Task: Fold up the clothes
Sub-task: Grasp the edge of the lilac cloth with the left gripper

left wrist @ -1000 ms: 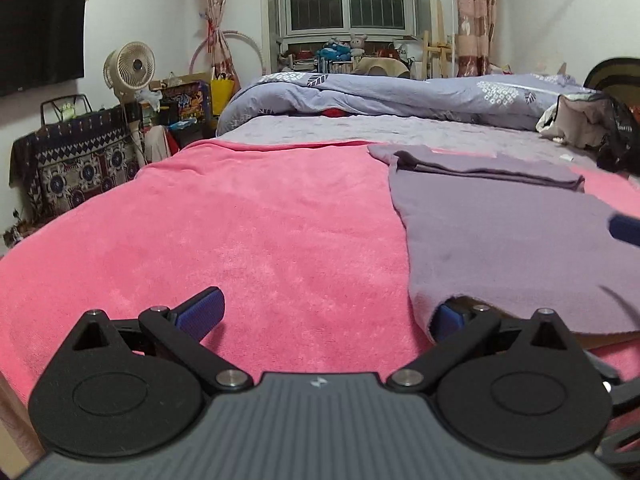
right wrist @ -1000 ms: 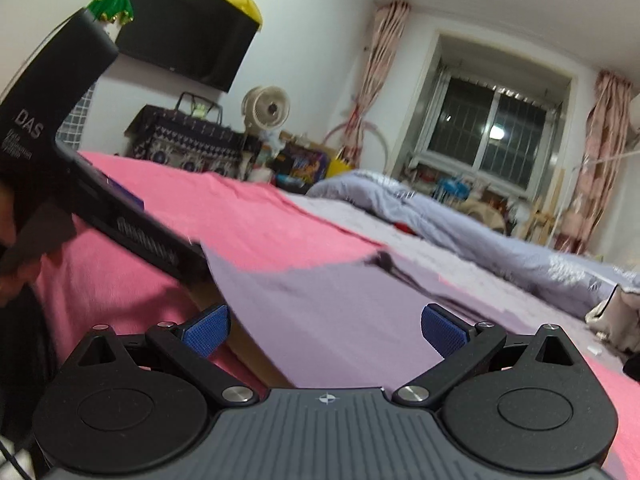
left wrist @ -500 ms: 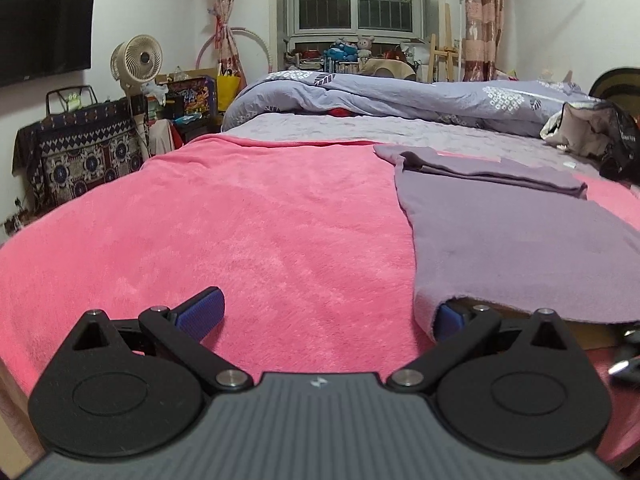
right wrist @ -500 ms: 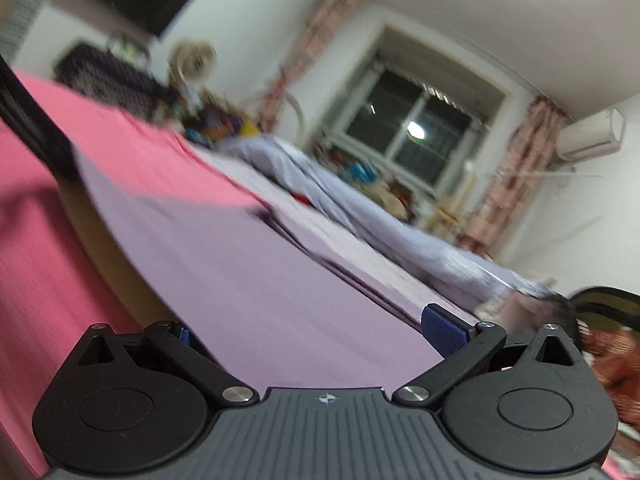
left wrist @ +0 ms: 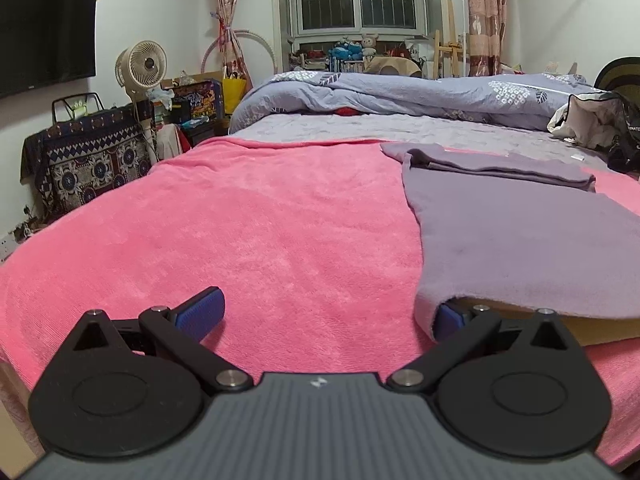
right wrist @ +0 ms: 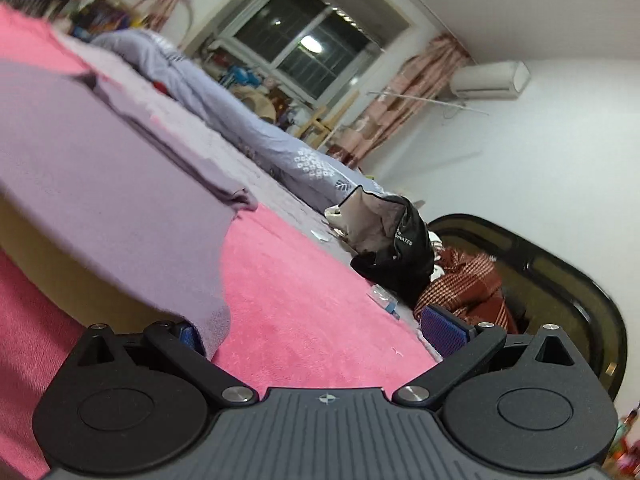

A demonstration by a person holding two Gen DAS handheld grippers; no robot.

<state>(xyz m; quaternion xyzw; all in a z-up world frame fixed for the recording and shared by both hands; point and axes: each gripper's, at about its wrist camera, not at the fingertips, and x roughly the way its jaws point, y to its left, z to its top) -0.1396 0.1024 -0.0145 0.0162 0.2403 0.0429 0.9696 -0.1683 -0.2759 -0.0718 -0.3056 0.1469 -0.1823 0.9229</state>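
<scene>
A purple garment (left wrist: 516, 236) lies spread on the pink blanket (left wrist: 260, 232), its far part folded over, with a tan board (left wrist: 592, 326) under its near edge. My left gripper (left wrist: 326, 314) is open at the garment's near left corner; its right finger sits under the hem. In the right wrist view the garment (right wrist: 92, 184) lies to the left. My right gripper (right wrist: 316, 332) is open at the near right corner, its left finger under the hanging edge.
A rumpled blue-grey duvet (left wrist: 420, 94) lies across the far bed. A black and cream bag (left wrist: 596, 128) sits at the right; it shows beside a checked red cloth (right wrist: 468, 284) in the right wrist view. A fan (left wrist: 141, 65) and covered furniture stand left.
My right gripper has swung to the right and tilted, from the garment's near left side to its near right corner. My left gripper has barely moved.
</scene>
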